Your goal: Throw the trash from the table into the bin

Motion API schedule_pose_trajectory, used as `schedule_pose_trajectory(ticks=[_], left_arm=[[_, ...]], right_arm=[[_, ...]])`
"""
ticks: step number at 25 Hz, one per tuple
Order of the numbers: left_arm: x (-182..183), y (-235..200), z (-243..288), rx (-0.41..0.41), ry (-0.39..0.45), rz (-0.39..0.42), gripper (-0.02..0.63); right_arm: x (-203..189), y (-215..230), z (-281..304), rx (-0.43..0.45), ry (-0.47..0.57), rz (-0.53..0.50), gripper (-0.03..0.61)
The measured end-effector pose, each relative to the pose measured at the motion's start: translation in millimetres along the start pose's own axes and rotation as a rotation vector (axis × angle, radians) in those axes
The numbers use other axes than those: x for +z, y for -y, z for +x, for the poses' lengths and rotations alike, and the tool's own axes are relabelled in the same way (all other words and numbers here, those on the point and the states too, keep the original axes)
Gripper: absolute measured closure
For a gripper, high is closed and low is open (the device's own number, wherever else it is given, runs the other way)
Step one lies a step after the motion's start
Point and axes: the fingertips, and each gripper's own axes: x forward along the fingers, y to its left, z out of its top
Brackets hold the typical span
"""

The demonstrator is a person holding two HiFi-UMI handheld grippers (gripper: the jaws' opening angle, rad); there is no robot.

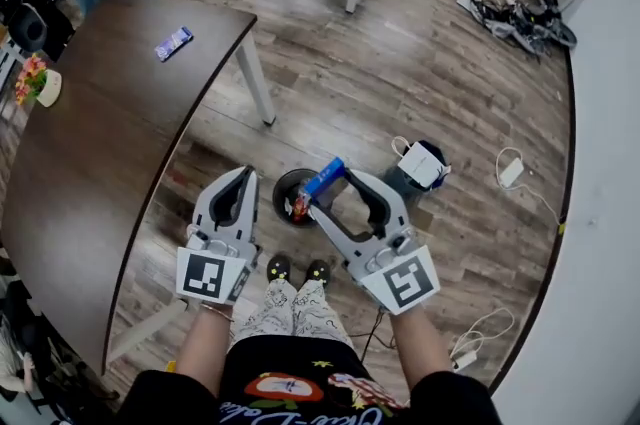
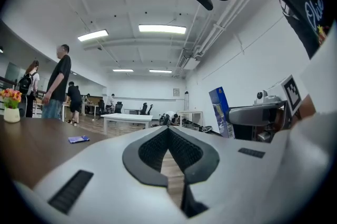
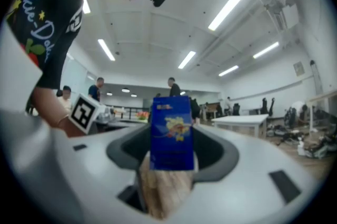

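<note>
R gripper (image 1: 316, 201) clenched blue box (image 1: 326, 177) above bin (image 1: 281, 197) rim, prob. to drop it; L gripper (image 1: 243, 177) beside bin, jaws together, empty.

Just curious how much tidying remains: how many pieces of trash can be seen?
2: a blue box in the right gripper by the bin, a blue wrapper on the table. Others may be hidden.

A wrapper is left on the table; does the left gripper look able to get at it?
Probably yes: the left gripper is empty and only bare table lies between it and the wrapper, though its jaws are shut and must open first.
</note>
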Motion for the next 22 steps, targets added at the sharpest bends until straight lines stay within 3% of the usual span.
schedule_pose_trajectory(ticks=[6, 15, 19, 22], left_arm=[[-38, -2, -7, -0.007, -0.038, -0.008, 0.607], [-135, -12, -6, -0.018, -0.153, -0.036, 0.607], [-162, -12, 4, -0.042, -0.151, -0.036, 0.607], [-183, -11, 8, -0.061, -0.150, -0.043, 0.607]], right_arm=[[-41, 2, -4, -0.027, -0.030, 0.065, 0.331], [-124, -1, 7, -0.047, -0.059, 0.150, 0.331], [-173, 1, 4, -0.075, -0.087, 0.213, 0.331], [-200, 1, 3, -0.067, -0.125, 0.200, 0.331]])
